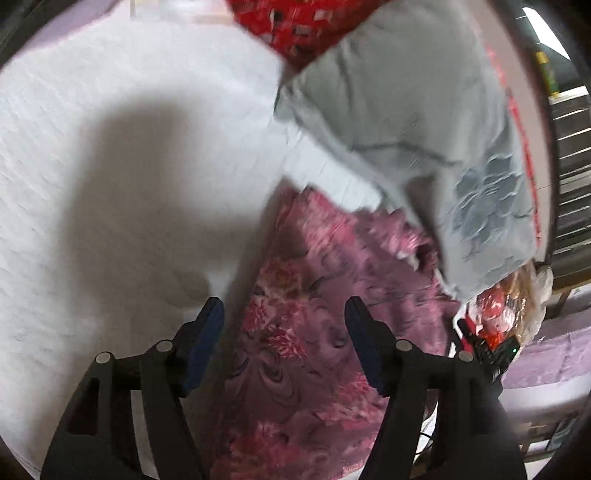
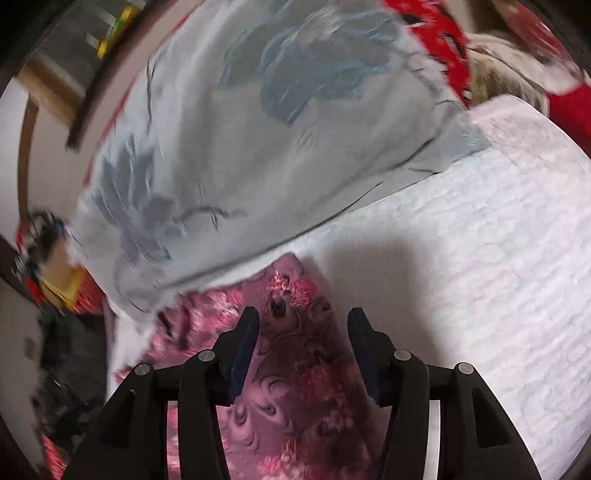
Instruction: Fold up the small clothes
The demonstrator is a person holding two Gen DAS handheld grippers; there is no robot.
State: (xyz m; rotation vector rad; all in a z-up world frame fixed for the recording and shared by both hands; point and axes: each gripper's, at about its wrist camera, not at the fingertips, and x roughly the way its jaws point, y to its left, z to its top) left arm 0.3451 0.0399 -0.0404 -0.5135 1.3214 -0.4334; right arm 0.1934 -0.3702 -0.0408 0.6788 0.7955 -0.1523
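A pink floral garment (image 1: 310, 332) lies flat on a white quilted bed (image 1: 110, 166). It also shows in the right wrist view (image 2: 295, 387) on the same bed (image 2: 498, 258). My left gripper (image 1: 284, 314) is open and empty, hovering over the garment's left edge. My right gripper (image 2: 303, 325) is open and empty above the garment near its far end. Both views are blurred by motion.
A grey-blue pillow (image 1: 424, 129) with a flower print lies beyond the garment and overlaps its far end; it fills the upper right wrist view (image 2: 258, 129). Red patterned fabric (image 1: 295, 22) lies behind it. A colourful packet (image 1: 495, 314) sits at the bed's right edge.
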